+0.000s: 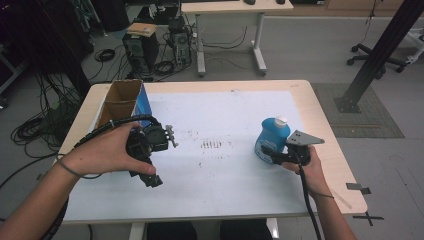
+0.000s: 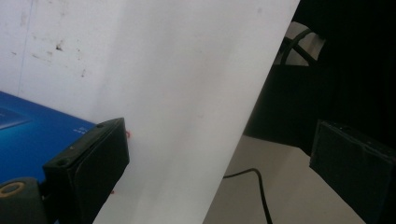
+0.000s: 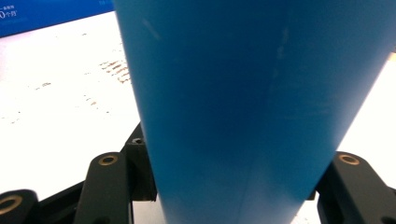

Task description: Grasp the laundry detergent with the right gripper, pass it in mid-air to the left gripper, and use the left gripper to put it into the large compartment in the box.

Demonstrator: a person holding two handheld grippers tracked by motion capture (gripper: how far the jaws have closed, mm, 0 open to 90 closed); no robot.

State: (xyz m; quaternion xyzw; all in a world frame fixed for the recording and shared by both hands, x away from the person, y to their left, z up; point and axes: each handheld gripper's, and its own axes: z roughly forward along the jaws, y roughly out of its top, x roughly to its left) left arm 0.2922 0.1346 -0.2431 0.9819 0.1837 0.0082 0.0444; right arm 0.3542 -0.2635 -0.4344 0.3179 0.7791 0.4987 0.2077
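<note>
I work over the table (image 1: 320, 100), whose white sheet (image 1: 230, 170) lies under both tools, and the step in hand, as I judge it, is to take the blue bottle (image 1: 271, 136) in a firm side grip before lifting it. To do this well I keep my right gripper (image 1: 266, 151) level, square to the bottle wall and low on the body, so that the load sits deep between the jaws and does not pivot when it leaves the sheet; I judge that a grip higher up, toward the white cap (image 1: 281, 120), would let the bottle swing. The open cardboard box (image 1: 121, 100) with its blue side stands beyond my left gripper (image 1: 161, 156), well apart from the bottle, and looks like the likely destination. In the right gripper view the bottle (image 3: 247, 107) stands upright between my jaws, which sit wide and press against its two sides, with the wall reaching back to the jaw roots. My left gripper (image 2: 219, 163) is held beside the box, its jaws spread apart with nothing between them, only bare sheet and the table edge past the fingers (image 2: 93, 163).
</note>
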